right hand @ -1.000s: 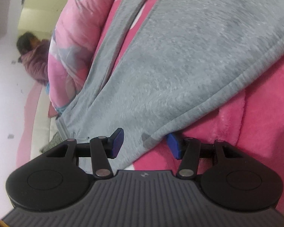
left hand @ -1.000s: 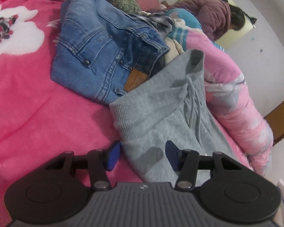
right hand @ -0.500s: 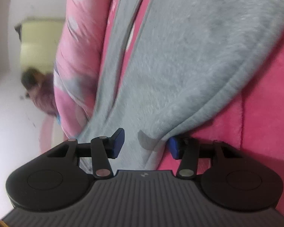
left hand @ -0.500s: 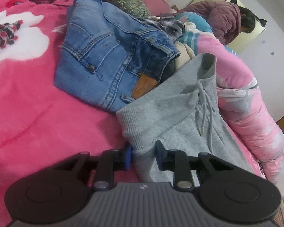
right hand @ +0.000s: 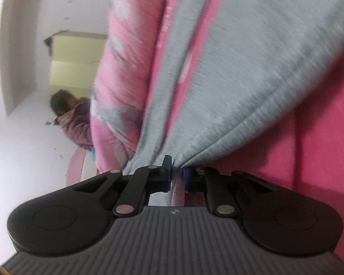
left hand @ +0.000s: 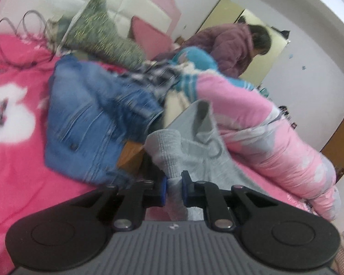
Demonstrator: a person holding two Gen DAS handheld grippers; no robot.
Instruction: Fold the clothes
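Observation:
Grey sweatpants [left hand: 201, 158] lie on the pink bed, their ribbed waistband bunched and lifted off the blanket. My left gripper [left hand: 173, 189] is shut on that waistband edge. In the right wrist view the same grey sweatpants [right hand: 252, 73] stretch away from the camera, and my right gripper [right hand: 177, 175] is shut on the stitched hem of a leg. The cloth pulls taut from both grips. Folded blue jeans [left hand: 91, 123] lie just left of the sweatpants.
A rolled pink quilt [left hand: 270, 142] runs along the right of the bed. A green patterned pillow [left hand: 101, 36] and black cables [left hand: 18, 43] sit at the head. A person in a purple jacket [left hand: 231, 43] bends beyond the bed. Pink blanket [left hand: 16, 165] spreads to the left.
Both grippers closed on the sweatpants, the left on the waistband and the right on the leg hem. Both have lifted, and the cloth is pulled up off the bed.

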